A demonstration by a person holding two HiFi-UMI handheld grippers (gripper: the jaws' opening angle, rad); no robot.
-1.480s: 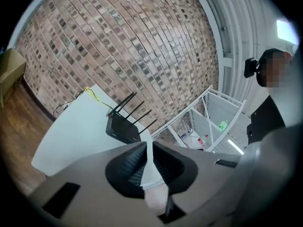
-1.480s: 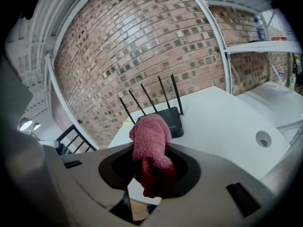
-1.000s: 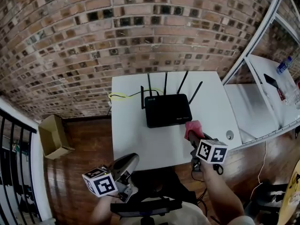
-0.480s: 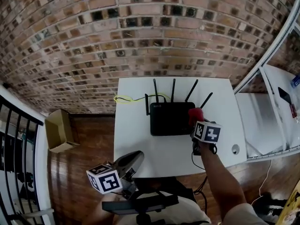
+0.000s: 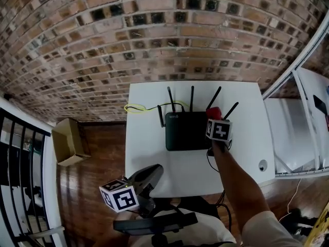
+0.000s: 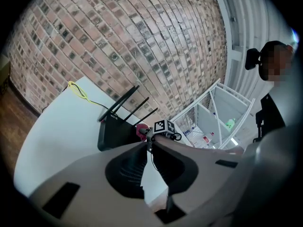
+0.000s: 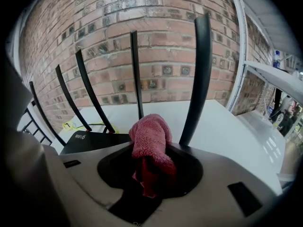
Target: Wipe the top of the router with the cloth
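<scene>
Cloth (image 7: 150,138) clamped in right gripper (image 5: 214,120) at upper-right corner of router (image 5: 185,133), press flat, sweep left clear of antennas (image 5: 191,98); left gripper (image 5: 152,173) closed, empty, lower left.

Router (image 7: 94,142), black top: white print "WiFi 6" near the antennas (image 7: 137,74), legible in right gripper view. Head view: same print too small to read. No other legible text.
</scene>
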